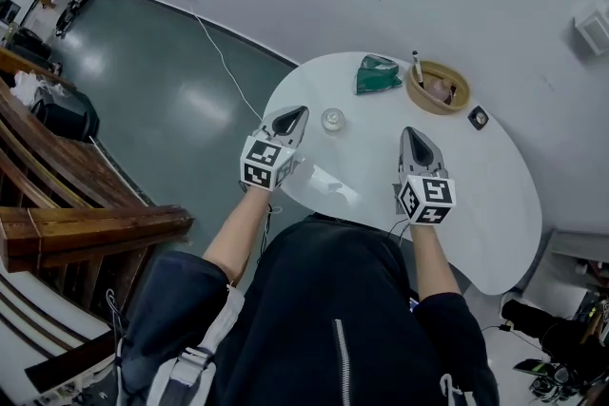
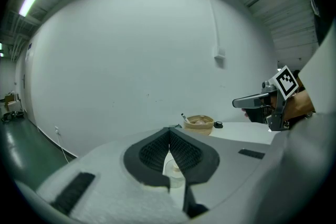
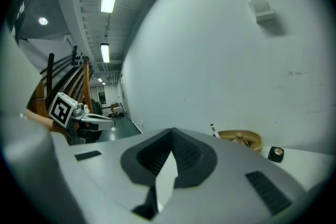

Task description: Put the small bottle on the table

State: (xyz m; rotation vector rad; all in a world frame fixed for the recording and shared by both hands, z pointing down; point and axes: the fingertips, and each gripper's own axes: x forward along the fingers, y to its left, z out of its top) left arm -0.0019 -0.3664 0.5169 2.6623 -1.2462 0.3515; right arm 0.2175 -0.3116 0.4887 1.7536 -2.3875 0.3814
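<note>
The small bottle [image 1: 332,119], apparently clear glass seen from above, stands on the white table [image 1: 495,195] near its left edge, just past the tips of the left gripper [image 1: 298,112] and not touching them. That gripper's jaws are closed and empty. The right gripper [image 1: 409,132], also closed on nothing, hovers by the near edge. A basket [image 1: 438,87] and a green cloth [image 1: 378,74] lie along the far edge.

I read no words or numbers anywhere; the cubes [image 1: 265,164] on my left claw [image 1: 299,111] and right claw [image 1: 408,131] bore only square patterns.
</note>
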